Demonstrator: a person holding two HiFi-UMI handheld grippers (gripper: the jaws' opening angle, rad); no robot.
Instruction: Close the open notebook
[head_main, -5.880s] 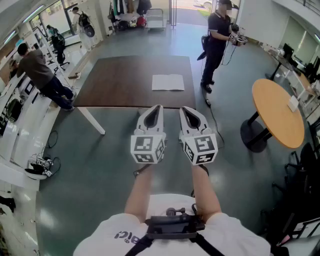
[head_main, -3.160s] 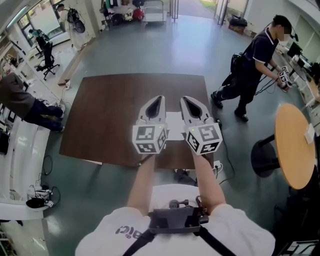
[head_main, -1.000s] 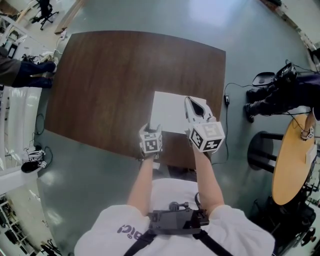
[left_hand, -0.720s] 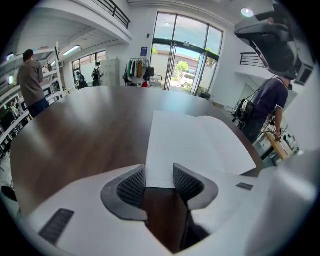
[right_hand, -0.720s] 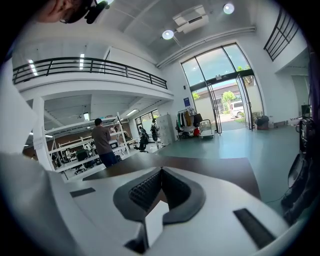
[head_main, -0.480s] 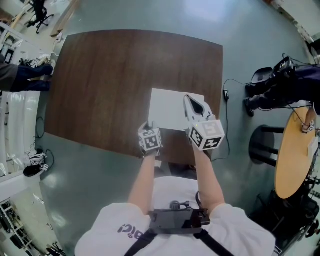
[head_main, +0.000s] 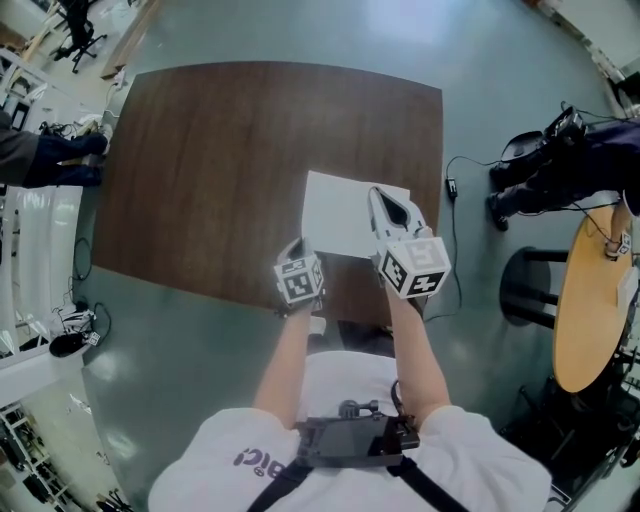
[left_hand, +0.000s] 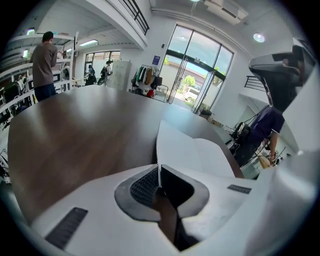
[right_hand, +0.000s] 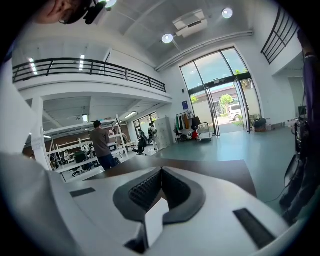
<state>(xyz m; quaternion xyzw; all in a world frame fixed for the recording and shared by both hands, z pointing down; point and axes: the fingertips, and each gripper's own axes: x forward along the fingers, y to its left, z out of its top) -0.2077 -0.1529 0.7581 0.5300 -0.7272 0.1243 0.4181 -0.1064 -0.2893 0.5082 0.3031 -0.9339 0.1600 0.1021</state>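
Left tool (left_hand: 159, 169), agape a second ago, is closing on the notebook (head_main: 345, 215)'s left page edge, now lifted off the desk (head_main: 200, 150) — the fold-over can probably start; right tool (right_hand: 161, 172) clenched, empty.

I see a dark brown wooden counter (head_main: 220, 170) standing on a grey-green floor (head_main: 330, 40). To its right, a black cable (head_main: 451, 195) lies on the floor, and beyond it a person in dark clothes (head_main: 590, 165) bends near a round orange table (head_main: 585, 310). At the far left, another person (head_main: 45, 160) leans by white benches (head_main: 30, 270). The left gripper view shows tall glass doors (left_hand: 195, 70) at the hall's far end, and the right gripper view shows a balcony railing (right_hand: 85, 65) overhead.
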